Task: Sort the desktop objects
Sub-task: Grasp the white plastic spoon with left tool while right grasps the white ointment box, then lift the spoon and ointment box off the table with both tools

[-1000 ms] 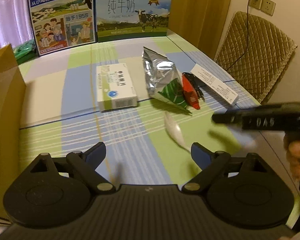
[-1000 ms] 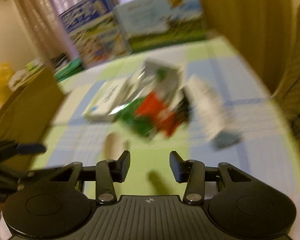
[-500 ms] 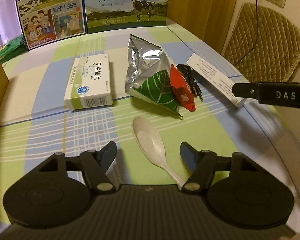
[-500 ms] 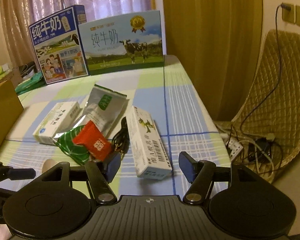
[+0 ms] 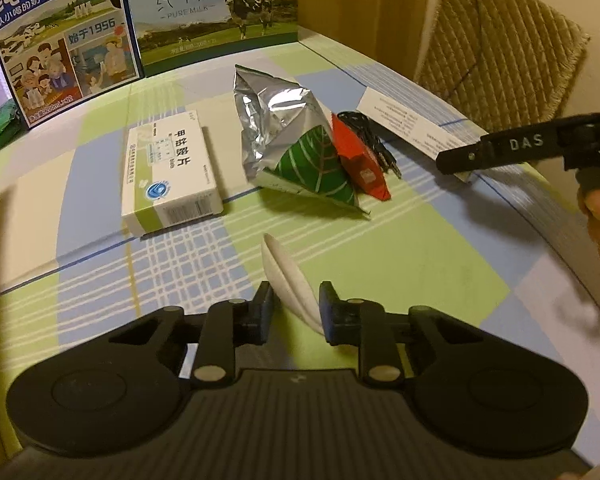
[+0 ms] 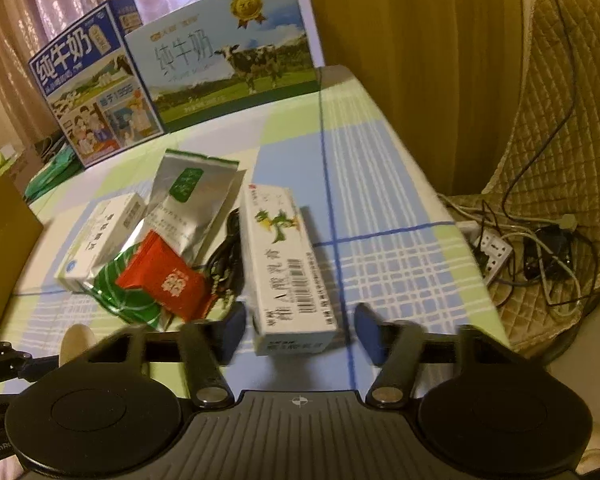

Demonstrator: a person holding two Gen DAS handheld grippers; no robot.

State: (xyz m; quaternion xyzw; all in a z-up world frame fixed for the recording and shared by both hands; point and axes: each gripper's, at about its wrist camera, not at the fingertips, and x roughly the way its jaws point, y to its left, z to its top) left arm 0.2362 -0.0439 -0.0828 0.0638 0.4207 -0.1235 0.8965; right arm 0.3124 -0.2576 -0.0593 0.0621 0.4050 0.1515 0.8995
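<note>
My left hand-held gripper (image 5: 293,304) has its two fingers drawn in on the white spoon (image 5: 288,276), the handle pinched between the pads. The handle's end is hidden behind the right finger, so I cannot tell how much of it sticks out below; the bowl points away from me, tilted on edge just above the checked surface (image 5: 420,240).

My right hand-held gripper (image 6: 300,334) is spread wide and holds nothing. The near end of the long white box (image 6: 288,268) lies between its fingertips, but the fingers are smeared by motion and I cannot tell whether either touches the box.

Left of that box lies a black cable (image 6: 226,252), partly tucked under the red sachet (image 6: 164,276). The sachet overlaps the green leaf-printed corner of the silver foil bag (image 5: 284,136). Further left lies the white and green medicine box (image 5: 168,172), its small print too fine to read.

At the far edge stand two milk cartons (image 5: 216,12), their tops cut off by the frame. A brown cardboard edge (image 6: 4,236) enters at the left, mostly out of view.
</note>
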